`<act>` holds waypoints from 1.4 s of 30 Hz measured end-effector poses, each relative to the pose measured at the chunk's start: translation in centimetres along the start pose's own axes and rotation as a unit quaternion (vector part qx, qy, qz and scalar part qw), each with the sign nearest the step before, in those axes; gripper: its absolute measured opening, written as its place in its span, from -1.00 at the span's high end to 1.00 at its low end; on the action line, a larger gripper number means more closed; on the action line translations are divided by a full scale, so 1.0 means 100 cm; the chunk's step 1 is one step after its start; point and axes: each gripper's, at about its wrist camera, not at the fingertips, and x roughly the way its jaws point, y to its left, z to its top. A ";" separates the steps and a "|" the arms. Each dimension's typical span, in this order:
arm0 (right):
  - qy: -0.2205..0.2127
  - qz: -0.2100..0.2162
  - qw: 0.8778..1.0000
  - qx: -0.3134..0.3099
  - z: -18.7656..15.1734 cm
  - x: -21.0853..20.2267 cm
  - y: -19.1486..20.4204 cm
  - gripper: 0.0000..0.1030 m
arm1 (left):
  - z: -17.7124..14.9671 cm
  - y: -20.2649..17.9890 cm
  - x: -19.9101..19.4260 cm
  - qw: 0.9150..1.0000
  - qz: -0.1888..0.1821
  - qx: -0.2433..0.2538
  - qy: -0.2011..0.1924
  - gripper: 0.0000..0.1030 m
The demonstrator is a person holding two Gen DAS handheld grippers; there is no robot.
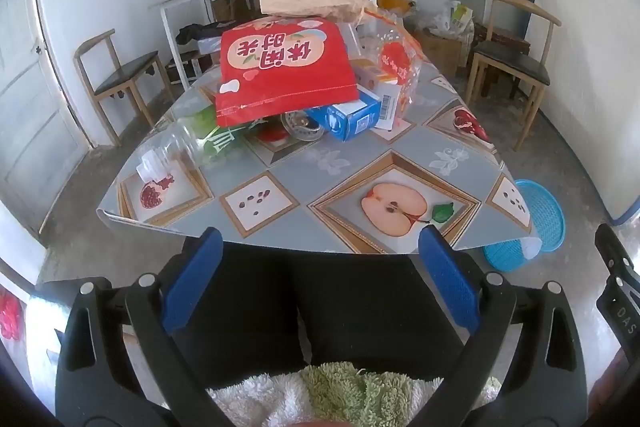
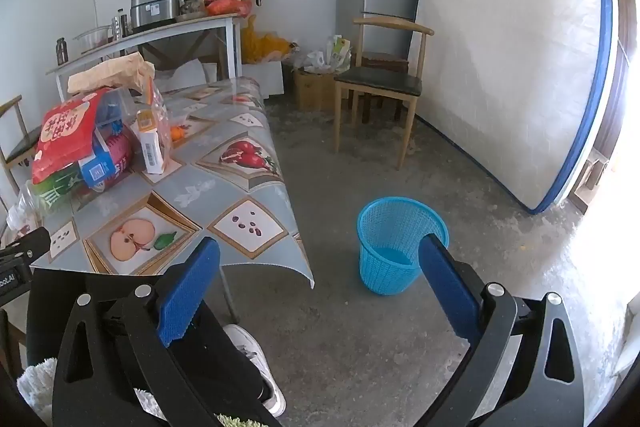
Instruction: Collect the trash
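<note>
Toward the far half of the surface (image 1: 340,163), a heap of trash: red snack bag (image 1: 286,71) on top, tilted, hiding most of what lies under it. Blue box (image 1: 348,119) poking out at its right lower corner, touching a white barcoded carton (image 1: 390,103). Clear printed bag (image 1: 394,55) leaning on the heap's right side, contents hard to make out. Brown paper bag (image 1: 316,3) behind, lower part hidden. Clear plastic bottle (image 1: 176,147) lying near the left edge, green label half buried under the red bag. Something round and glassy below the bag, too covered to name. Near edge of the surface bare except for fruit prints.

On the floor off the near right corner, blue basket (image 2: 400,243), upright, partly cut off by a blue fingertip in the right view; only a sliver visible in the left view.

Left hand-held gripper (image 1: 322,279) spread wide, nothing between the pads, short of the near edge. Right hand-held gripper (image 2: 318,287) likewise wide apart and empty, over the floor.
</note>
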 end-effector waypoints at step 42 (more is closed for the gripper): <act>-0.008 -0.001 1.000 -0.004 0.004 -0.002 0.002 -0.88 | -0.003 0.000 0.003 1.000 -0.009 -0.001 -0.001 -0.83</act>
